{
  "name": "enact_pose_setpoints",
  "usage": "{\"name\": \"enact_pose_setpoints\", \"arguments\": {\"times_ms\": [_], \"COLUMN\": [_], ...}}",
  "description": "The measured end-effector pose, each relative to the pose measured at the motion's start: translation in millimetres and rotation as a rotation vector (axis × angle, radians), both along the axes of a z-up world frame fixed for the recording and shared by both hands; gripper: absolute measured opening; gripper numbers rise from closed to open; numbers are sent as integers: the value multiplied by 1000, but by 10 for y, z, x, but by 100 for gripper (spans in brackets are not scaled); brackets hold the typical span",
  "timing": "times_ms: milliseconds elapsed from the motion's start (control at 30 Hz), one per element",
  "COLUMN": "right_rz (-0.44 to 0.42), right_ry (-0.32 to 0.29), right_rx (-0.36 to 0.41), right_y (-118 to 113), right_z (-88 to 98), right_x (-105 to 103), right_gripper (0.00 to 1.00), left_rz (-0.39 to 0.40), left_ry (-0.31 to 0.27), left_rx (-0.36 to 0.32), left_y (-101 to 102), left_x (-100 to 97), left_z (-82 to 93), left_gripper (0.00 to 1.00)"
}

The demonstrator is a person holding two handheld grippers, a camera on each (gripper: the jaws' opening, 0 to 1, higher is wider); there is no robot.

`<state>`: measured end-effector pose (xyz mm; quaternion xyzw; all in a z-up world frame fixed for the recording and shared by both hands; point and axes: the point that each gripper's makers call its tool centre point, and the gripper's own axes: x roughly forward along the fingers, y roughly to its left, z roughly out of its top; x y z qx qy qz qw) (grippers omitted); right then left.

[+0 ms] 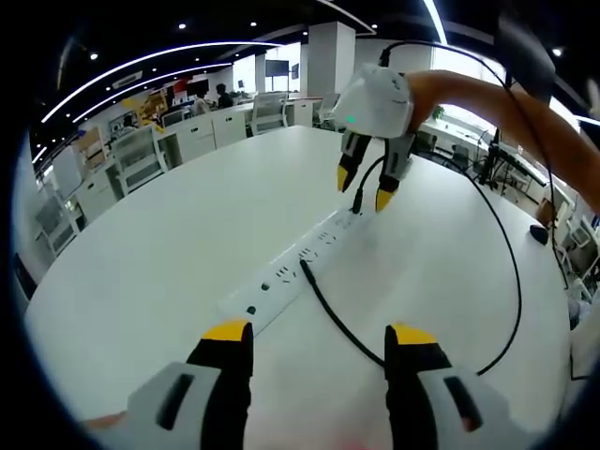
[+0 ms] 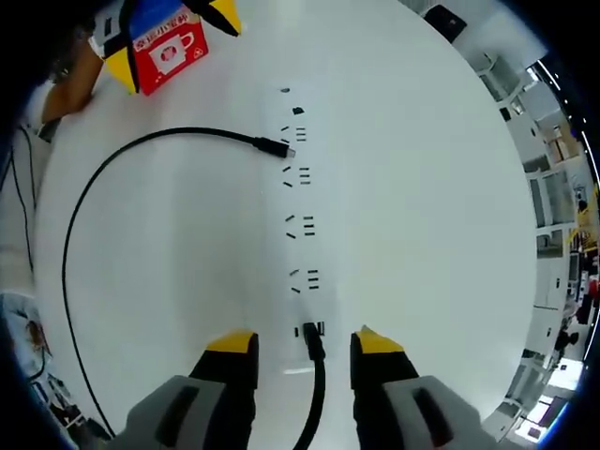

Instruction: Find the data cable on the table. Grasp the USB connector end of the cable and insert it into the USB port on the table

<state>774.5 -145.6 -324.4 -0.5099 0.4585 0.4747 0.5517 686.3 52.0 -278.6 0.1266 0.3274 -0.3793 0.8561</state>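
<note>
Open-plan office behind, with white desks and chairs [image 1: 141, 155], ceiling light strips and a white pillar [image 1: 330, 56]. White round table [image 1: 169, 253] up front, carrying a long white power strip [image 1: 300, 267] laid along its middle.

Seen in the left gripper view: left gripper [image 1: 319, 361] low at the near edge, yellow-tipped jaws standing wide apart, gripping nothing. Black data cable [image 1: 511, 281] sweeping in a big loop over the right side of the table, one end lying against the near part of the strip, just ahead of and between the left jaws. Right gripper [image 1: 367, 187] hanging over the far end of the strip, tips pointing down, held by a bare arm [image 1: 497, 103] reaching in from the right. Cable's other end rising between those tips, its plug standing at the strip's surface.

Seen in the right gripper view: right gripper [image 2: 305, 352] with jaws parted, not pinching the cable. Black plug [image 2: 311, 339] between them, touching neither, seated at the dark USB port [image 2: 309, 328] at the strip's near end. Fully inserted or merely resting there: cannot tell. Loose connector [image 2: 277, 146] lying farther along, just beside the sockets. Red-and-blue carton [image 2: 167, 42] at the far left, well apart from the strip.
</note>
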Motion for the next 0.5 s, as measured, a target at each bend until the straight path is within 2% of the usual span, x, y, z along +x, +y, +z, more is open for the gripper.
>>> {"name": "enact_pose_setpoints", "arguments": {"times_ms": [133, 333, 500], "right_rz": [-15, -43, -73], "right_ry": [-11, -67, -133], "right_rx": [26, 64, 148], "right_y": [-10, -48, -23], "right_z": [44, 113, 229], "right_x": [-56, -59, -17], "right_gripper": [40, 40, 40], "left_rz": [0, 0, 0], "left_ry": [-1, -2, -4], "left_rx": [-2, -2, -3], "left_y": [-4, -17, -22], "left_x": [0, -2, -1], "left_z": [1, -4, -4], "left_gripper": [57, 57, 57]}}
